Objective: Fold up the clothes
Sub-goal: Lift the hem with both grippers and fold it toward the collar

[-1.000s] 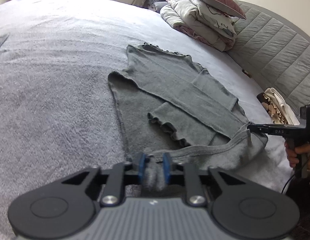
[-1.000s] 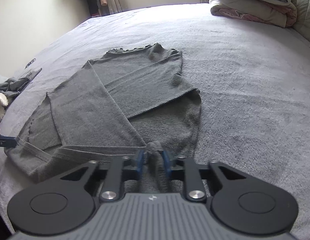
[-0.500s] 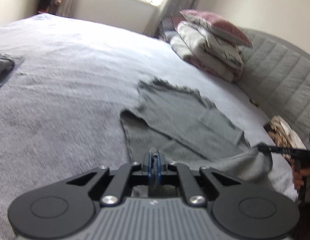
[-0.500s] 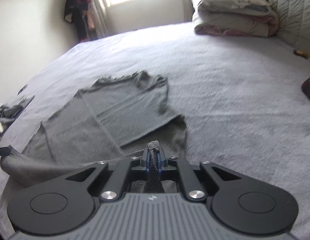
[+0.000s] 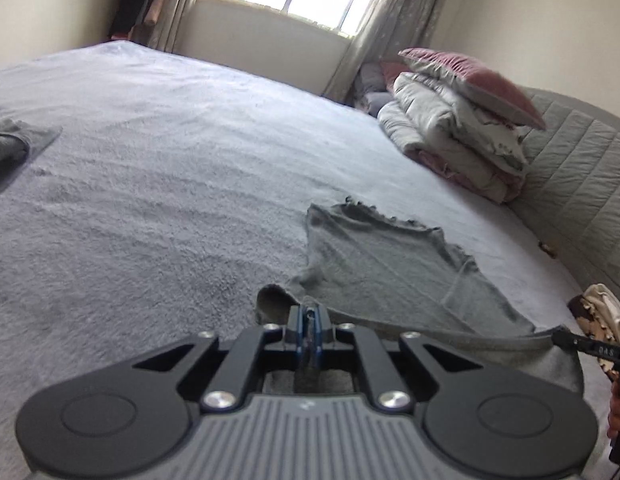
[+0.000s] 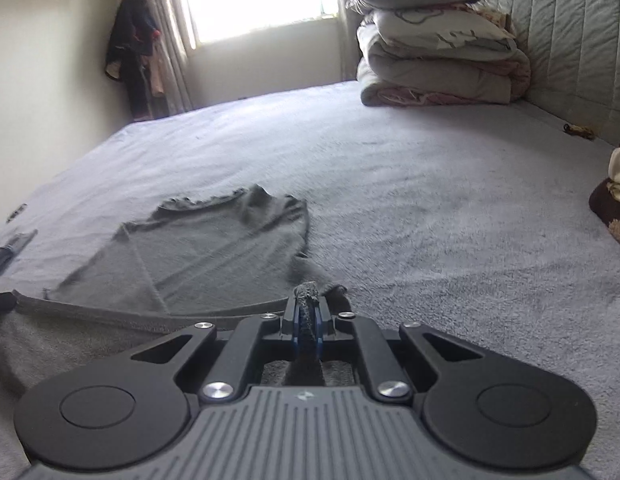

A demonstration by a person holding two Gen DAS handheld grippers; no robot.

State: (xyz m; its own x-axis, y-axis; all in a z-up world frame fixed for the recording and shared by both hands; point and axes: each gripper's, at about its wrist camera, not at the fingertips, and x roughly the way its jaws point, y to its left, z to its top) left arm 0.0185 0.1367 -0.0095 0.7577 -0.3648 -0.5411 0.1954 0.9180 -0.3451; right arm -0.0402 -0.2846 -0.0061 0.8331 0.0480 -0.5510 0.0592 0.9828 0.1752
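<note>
Grey top (image 5: pixel 381 264) lies on the bed (image 5: pixel 158 184), its far ruffled edge flat on the cover and its near hem lifted off it. I have my left gripper (image 5: pixel 308 322) pinched tight on one corner of that hem, a tuft of grey cloth squeezed between the blue fingers (image 5: pixel 296 326). My right gripper (image 6: pixel 306 312) is clamped the same way on the other corner, fabric bunched up between its fingers (image 6: pixel 315 322). The hem stretches in a taut band between the two. From the left camera I see the right gripper's black tip (image 5: pixel 581 346) at the edge. Folded bedding (image 6: pixel 437 60) is stacked against the quilted headboard (image 6: pixel 569 40), well apart from the top.
</note>
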